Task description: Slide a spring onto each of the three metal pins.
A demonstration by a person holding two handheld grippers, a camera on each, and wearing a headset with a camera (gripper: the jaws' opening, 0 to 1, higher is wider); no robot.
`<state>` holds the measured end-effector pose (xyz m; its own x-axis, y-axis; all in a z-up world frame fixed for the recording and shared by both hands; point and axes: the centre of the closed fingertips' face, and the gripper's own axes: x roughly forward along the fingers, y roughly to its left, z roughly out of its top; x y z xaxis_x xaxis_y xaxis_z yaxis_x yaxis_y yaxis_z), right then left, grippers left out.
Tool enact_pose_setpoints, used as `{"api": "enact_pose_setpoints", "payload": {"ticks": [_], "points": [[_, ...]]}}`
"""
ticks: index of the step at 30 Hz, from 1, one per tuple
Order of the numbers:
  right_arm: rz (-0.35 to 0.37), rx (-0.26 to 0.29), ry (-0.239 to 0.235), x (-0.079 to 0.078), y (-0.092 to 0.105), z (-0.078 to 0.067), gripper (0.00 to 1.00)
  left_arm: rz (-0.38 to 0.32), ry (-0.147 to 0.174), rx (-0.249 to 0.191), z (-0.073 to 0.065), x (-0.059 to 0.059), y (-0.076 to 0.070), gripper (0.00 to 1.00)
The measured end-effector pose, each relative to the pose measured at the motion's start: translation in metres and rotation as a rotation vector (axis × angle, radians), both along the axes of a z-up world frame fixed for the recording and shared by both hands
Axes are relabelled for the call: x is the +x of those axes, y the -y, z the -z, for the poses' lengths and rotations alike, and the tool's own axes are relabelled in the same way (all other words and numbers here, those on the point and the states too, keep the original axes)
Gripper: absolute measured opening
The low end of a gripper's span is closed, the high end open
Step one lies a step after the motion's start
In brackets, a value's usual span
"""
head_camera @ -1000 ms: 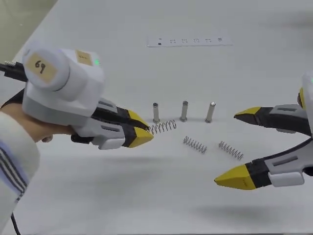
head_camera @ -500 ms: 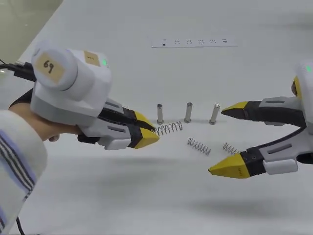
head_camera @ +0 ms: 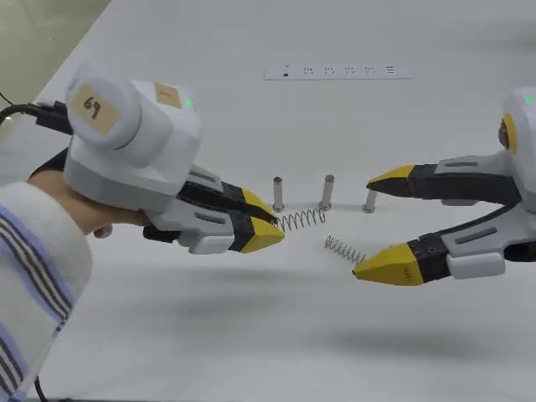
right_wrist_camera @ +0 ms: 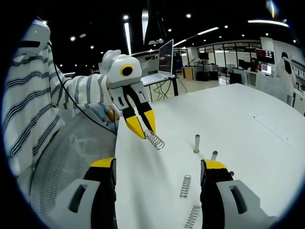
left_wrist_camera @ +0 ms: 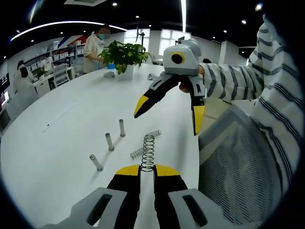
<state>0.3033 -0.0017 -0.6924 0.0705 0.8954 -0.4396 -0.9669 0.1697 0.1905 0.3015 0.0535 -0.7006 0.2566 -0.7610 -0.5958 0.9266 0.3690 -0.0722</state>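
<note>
Three short metal pins stand upright in a row: left pin [head_camera: 277, 193], middle pin [head_camera: 327, 191], right pin [head_camera: 369, 200]. My left gripper [head_camera: 273, 227] is shut on one end of a spring [head_camera: 302, 220], which sticks out level toward the middle pin's base. The left gripper view has that spring [left_wrist_camera: 148, 151] rising from the shut tips [left_wrist_camera: 147, 168]. My right gripper [head_camera: 367, 226] is open, upper tip by the right pin and lower tip over a loose spring [head_camera: 342, 249] on the table. Two loose springs [right_wrist_camera: 185, 185] [right_wrist_camera: 193, 217] lie between its fingers [right_wrist_camera: 102, 167].
A white power strip [head_camera: 337, 72] lies flat at the far side of the white table [head_camera: 251, 335]. The table's left edge [head_camera: 50, 79] runs close to my left hand. A potted plant [left_wrist_camera: 125, 52] stands at the far end, and a laptop [right_wrist_camera: 164, 57] stands on another desk.
My right gripper has moved left, its upper tip now at the right pin and its lower tip over the loose springs. The left gripper with its spring has edged right.
</note>
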Motion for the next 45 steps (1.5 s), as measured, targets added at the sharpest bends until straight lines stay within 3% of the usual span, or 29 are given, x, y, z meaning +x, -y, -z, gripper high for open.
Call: {"api": "enact_pose_setpoints", "payload": {"ticks": [6, 15, 21, 27, 32, 37, 45], "points": [[-0.027, -0.003, 0.011, 0.000, -0.004, 0.001, 0.64, 0.013, -0.015, -0.020, -0.002, -0.002, 0.002, 0.02], [-0.060, -0.007, 0.014, -0.003, -0.010, 0.004, 0.51, 0.037, -0.013, 0.003, 0.003, -0.004, 0.003, 0.02], [-0.078, -0.020, 0.027, -0.007, -0.012, 0.006, 0.50, 0.048, -0.022, -0.002, 0.004, -0.007, 0.006, 0.02], [-0.089, -0.010, 0.029, -0.009, -0.014, 0.005, 0.32, 0.056, -0.026, -0.007, 0.004, -0.008, 0.009, 0.02], [-0.102, -0.014, 0.027, -0.013, -0.016, 0.005, 0.27, 0.080, -0.033, -0.006, 0.006, -0.012, 0.012, 0.02], [-0.130, -0.011, 0.012, -0.018, -0.019, 0.005, 0.16, 0.093, -0.037, -0.007, 0.006, -0.014, 0.015, 0.02], [-0.166, -0.032, 0.006, -0.024, -0.022, 0.007, 0.13, 0.105, -0.045, -0.004, 0.006, -0.018, 0.018, 0.02]]}}
